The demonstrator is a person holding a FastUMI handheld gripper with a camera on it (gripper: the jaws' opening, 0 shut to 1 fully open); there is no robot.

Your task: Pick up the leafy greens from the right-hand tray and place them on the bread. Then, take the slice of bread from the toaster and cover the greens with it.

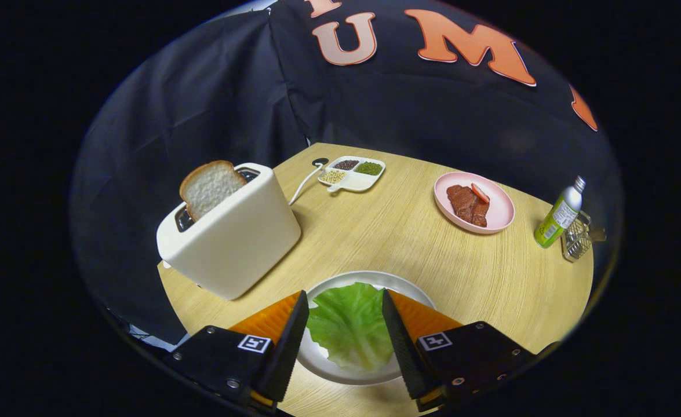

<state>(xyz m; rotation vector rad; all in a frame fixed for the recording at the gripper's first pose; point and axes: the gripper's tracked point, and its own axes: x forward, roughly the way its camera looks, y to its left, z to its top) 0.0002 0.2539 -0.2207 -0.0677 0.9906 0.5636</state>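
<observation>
The claw (345,324) stands with its two fingers apart, and the greens (352,324) lie between them on a white plate (401,284), not clamped as far as I can judge, since a gap shows on both sides of the leaf. Whether the fingertips touch the plate or hang above it, I cannot tell. I cannot see any bread under the leaf; the greens cover the middle of the plate, so if a slice lies there it is hidden. If the greens are already put down, the step in hand is to go for the bread (210,186) that stands up from the slot of the toaster (230,243), which is just left of the plate and a little beyond it. To do this well, the claw should rise straight up from the plate so the leaf is not dragged, then approach the slice from above, close on its two flat faces near the top crust, and pull it out along the slot without tilting. The lower part of the slice is hidden inside the toaster. Far beyond the plate, to the right, is a pink dish (499,223) with meat; its small pieces are hard to make out.
</observation>
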